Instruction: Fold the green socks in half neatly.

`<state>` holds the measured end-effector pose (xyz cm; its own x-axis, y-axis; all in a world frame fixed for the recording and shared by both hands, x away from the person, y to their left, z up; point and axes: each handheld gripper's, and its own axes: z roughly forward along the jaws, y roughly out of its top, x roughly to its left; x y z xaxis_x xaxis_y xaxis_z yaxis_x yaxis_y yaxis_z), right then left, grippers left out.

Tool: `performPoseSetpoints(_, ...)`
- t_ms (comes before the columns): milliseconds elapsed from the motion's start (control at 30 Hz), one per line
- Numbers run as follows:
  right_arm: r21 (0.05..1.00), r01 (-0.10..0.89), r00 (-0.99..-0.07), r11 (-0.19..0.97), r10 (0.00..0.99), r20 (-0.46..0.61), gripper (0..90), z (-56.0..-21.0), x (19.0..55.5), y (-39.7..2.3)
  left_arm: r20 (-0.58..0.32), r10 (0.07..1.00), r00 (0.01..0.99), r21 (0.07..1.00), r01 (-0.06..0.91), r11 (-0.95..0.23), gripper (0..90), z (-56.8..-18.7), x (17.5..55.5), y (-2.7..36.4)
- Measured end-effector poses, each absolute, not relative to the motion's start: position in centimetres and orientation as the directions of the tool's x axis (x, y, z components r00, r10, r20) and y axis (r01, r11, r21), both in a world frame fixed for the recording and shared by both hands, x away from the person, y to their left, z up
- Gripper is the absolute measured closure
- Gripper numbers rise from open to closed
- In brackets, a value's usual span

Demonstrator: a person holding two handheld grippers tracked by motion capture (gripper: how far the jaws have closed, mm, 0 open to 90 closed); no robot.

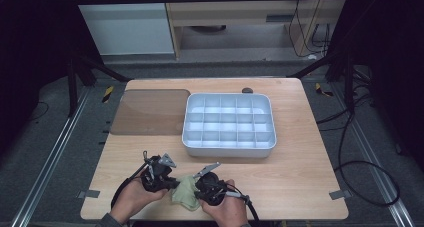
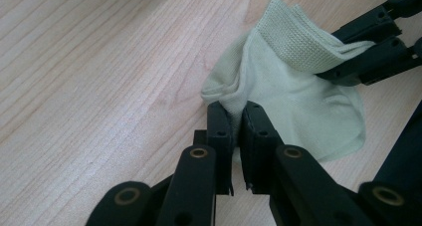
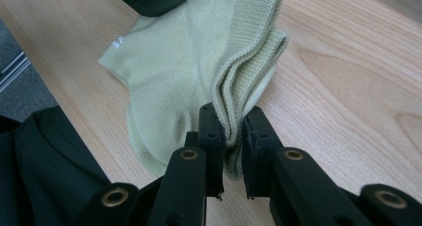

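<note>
One pale green sock [image 1: 186, 192] lies bunched at the near edge of the worktop [image 1: 300, 177], at about 6 o'clock in the high view, held between two hand-held tongs. The left tongs [image 2: 238, 120] pinch a fold of the sock's foot, jaws pressed almost together on the fabric; the right tongs [image 3: 233, 121] pinch the ribbed cuff, where several layers of knit stack between the jaws. Beyond them, near the worktop's centre toward 12 o'clock, sits one white compartment tray [image 1: 229, 148] with a grid of cells, and at its 9 o'clock lies one brown translucent lid [image 1: 150, 112]. A small dark object [image 1: 247, 90] rests at the far edge; what it is cannot be made out. The worktop is light wood grain, standing on grey carpet with cables trailing at the right. The person's forearms are cut off at the bottom edge.
</note>
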<state>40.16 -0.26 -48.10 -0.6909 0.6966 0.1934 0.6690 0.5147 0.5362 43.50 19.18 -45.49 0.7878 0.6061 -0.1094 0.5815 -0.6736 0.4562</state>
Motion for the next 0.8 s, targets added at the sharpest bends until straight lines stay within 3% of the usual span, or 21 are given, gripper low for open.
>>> performPoseSetpoints(800, 0.542, 0.685, -0.677, 0.486, 0.699, 0.228, 80.8, -48.1, 40.7, -0.1, -0.159, 0.564, 0.81, 0.472, 0.564, -0.678, 83.7, -43.6, 42.5, 18.1)
